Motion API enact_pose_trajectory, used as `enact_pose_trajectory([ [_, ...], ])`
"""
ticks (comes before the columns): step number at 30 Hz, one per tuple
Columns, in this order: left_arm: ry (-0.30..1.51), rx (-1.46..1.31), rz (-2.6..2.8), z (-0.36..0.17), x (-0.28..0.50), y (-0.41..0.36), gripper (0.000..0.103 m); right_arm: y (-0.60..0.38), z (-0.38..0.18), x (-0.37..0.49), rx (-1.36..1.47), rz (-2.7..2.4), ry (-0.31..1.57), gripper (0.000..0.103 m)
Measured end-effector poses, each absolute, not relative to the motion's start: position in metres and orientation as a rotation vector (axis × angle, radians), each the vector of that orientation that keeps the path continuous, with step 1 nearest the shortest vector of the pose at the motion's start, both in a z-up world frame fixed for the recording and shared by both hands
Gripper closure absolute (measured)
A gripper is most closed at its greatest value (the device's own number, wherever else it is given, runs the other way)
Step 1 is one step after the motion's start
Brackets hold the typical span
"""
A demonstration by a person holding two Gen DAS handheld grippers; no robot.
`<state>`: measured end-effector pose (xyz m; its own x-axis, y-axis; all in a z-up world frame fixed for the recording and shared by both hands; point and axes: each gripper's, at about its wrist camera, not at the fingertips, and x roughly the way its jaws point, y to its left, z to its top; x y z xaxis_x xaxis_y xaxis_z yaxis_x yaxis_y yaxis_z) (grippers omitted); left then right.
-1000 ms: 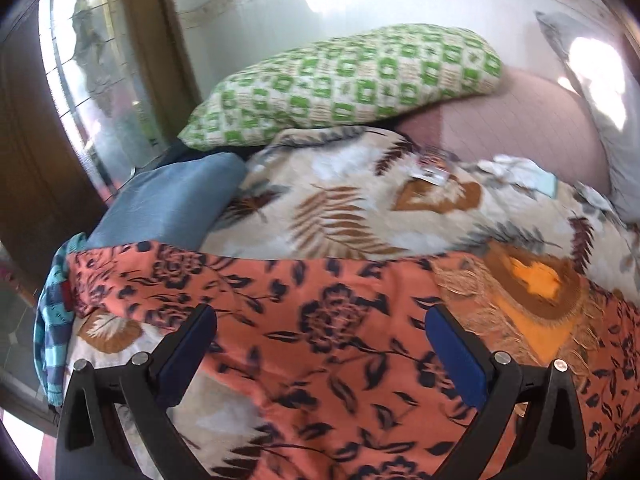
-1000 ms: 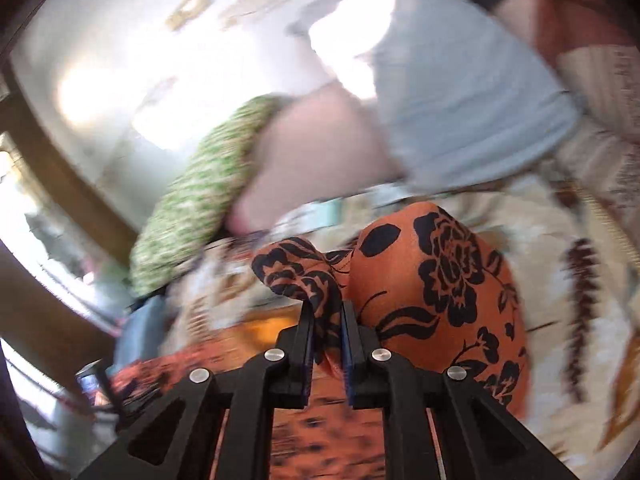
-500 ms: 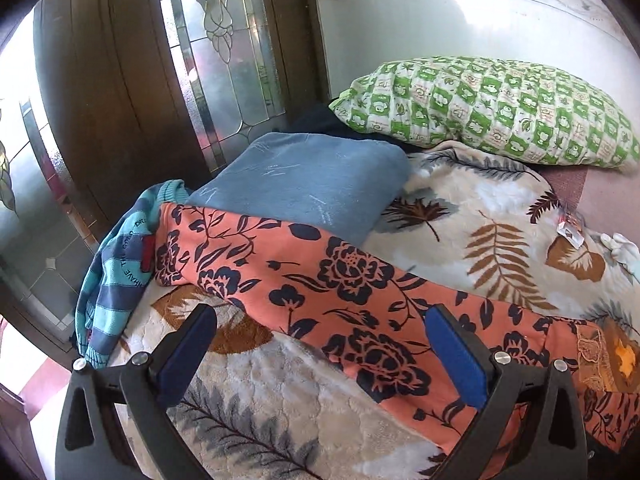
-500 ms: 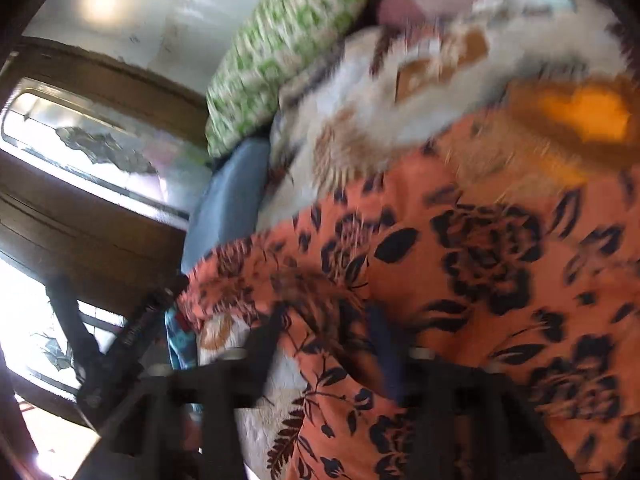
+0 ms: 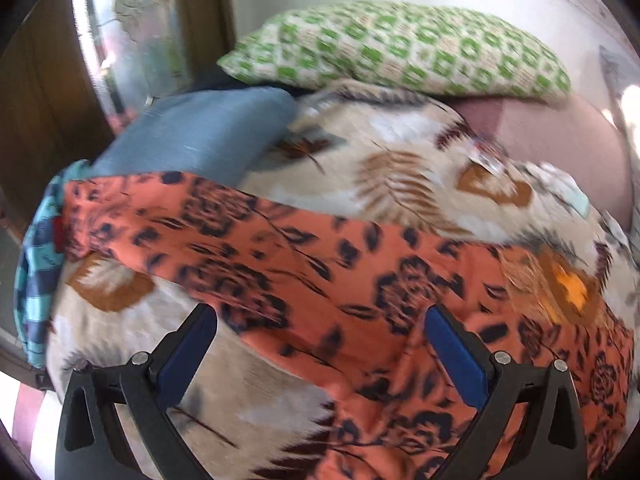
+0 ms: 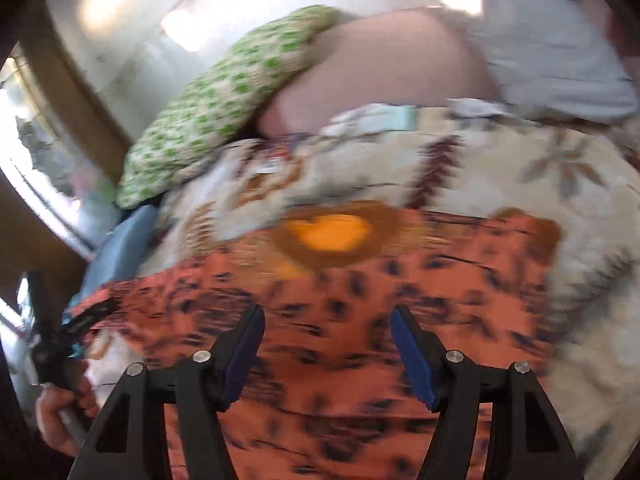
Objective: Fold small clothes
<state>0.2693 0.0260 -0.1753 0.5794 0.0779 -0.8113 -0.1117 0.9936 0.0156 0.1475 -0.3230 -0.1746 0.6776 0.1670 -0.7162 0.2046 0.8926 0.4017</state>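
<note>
An orange garment with dark flowers lies spread across the leaf-patterned blanket. Its yellow embroidered neckline is at the right. My left gripper hovers open over the garment's near edge, with nothing between its blue pads. The right wrist view is blurred. There the same garment lies flat under my right gripper, whose jaws stand wide apart and hold nothing. Its neckline is just ahead. At the left edge of that view a hand holds the left gripper by the garment's far end.
A green patterned pillow lies at the head of the bed, against the wall. A blue cushion sits to its left. A teal striped cloth hangs at the bed's left edge. A grey pillow lies at the right.
My right gripper has opened and let go of the bunched orange fabric, which now lies flat. It has dropped lower over the garment. The left wrist view has swung left and then partly back.
</note>
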Motion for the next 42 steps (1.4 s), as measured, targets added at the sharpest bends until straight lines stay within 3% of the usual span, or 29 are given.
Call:
enact_pose_trajectory([
  [3,0.963,0.03,0.045,-0.188,0.268,-0.008,0.0,-0.364,-0.197,0.137,0.517,-0.121,0.852,0.034],
  [7,0.984,0.292,0.157,-0.223,0.276,-0.047,0.0,-0.392,-0.255,0.148,0.61,-0.131,1.058,0.037],
  [13,0.969,0.368,0.278,-0.237,0.281,-0.047,0.0,-0.379,-0.209,0.148,0.475,-0.095,0.89,0.037],
  [16,0.939,0.408,0.309,-0.236,0.286,-0.046,0.0,-0.362,-0.233,0.166,0.528,0.026,1.005,0.036],
  [17,0.96,0.371,0.302,-0.233,0.288,-0.039,0.0,-0.355,-0.247,0.173,0.497,0.024,1.088,0.035],
  [21,0.98,0.166,0.369,-0.204,0.282,0.015,0.0,-0.331,-0.229,0.173,0.292,0.005,1.044,0.035],
  [27,0.886,-0.084,0.572,-0.155,0.22,0.134,0.0,-0.339,-0.206,0.163,0.383,0.048,0.966,0.035],
  [35,0.922,-0.212,0.729,-0.148,0.162,0.268,0.0,-0.344,-0.188,0.145,0.435,0.072,0.907,0.035],
  [42,0.967,-0.659,0.559,-0.161,0.185,0.332,0.0,-0.34,-0.194,0.15,0.428,0.063,0.911,0.035],
])
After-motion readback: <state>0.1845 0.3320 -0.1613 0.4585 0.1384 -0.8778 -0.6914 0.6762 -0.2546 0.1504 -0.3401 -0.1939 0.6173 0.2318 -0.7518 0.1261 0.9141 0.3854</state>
